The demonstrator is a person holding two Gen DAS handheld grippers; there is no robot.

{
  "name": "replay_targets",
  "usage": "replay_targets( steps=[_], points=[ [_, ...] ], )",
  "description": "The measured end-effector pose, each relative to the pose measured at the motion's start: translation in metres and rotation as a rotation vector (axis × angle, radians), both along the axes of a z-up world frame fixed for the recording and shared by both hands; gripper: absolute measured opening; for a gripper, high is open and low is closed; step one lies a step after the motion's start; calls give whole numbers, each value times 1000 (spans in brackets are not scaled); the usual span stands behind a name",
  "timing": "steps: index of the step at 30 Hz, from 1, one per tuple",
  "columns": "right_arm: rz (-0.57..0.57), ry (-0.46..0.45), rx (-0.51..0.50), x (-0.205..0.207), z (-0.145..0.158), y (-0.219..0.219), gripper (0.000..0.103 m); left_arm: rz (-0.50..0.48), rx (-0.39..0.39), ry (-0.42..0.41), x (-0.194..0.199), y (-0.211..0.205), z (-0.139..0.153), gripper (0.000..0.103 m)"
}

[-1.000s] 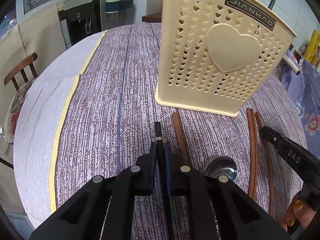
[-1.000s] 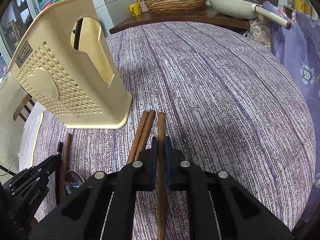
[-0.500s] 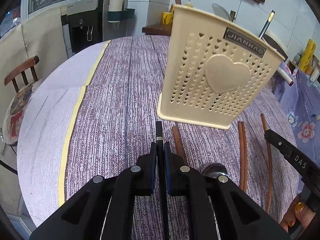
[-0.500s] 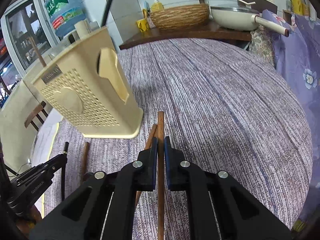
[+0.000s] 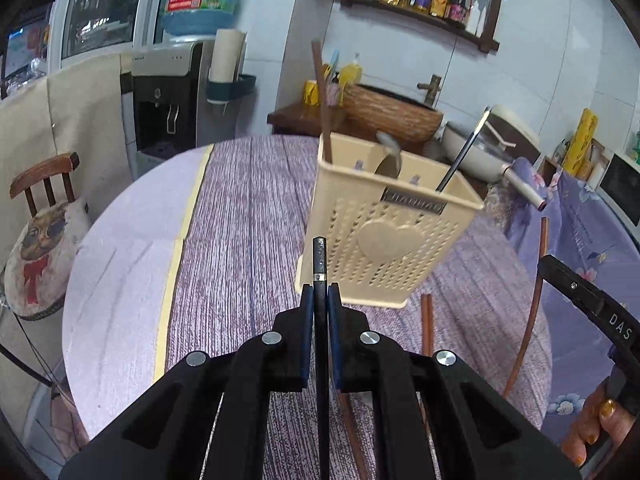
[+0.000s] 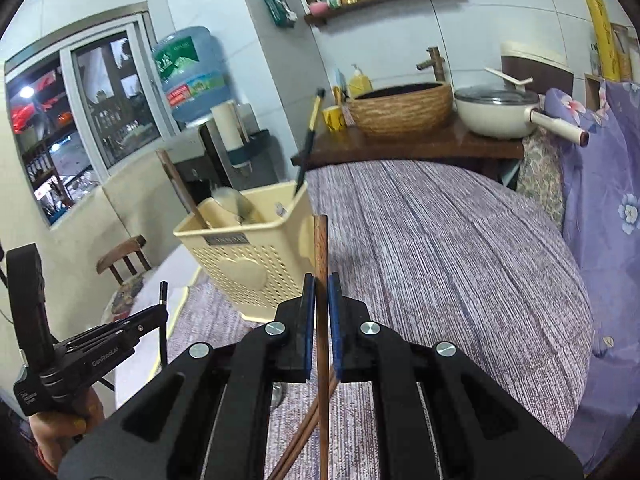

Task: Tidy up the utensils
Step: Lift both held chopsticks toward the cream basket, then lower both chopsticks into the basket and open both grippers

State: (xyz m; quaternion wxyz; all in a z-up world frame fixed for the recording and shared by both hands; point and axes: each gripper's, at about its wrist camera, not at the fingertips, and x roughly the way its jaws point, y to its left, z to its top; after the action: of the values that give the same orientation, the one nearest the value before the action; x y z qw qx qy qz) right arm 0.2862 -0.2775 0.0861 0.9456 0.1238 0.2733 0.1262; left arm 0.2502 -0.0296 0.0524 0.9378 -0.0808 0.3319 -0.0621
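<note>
White tiled wall fills the upper right. A dark wooden wall shelf of bottles hangs top centre. A sliding window and blue water-dispenser bottle sit upper left; a wooden chair with an owl cushion stands left.

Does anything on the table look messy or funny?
Yes. Two brown wooden chopsticks lie loose on the purple striped tablecloth beside the cream plastic utensil holder, not standing inside it like the black chopstick and the others.
</note>
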Motion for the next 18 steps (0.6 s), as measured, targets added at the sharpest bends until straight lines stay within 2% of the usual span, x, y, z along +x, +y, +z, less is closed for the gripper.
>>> replay_targets(
  steps=[6,18],
  points=[
    [24,-39,1,-12,22,-4,8,-17,-21,-63,-11,3,22,8],
    [66,-66,-12,-23,35,3,8,-19,-31,-112,-21,11,39,8]
  ],
)
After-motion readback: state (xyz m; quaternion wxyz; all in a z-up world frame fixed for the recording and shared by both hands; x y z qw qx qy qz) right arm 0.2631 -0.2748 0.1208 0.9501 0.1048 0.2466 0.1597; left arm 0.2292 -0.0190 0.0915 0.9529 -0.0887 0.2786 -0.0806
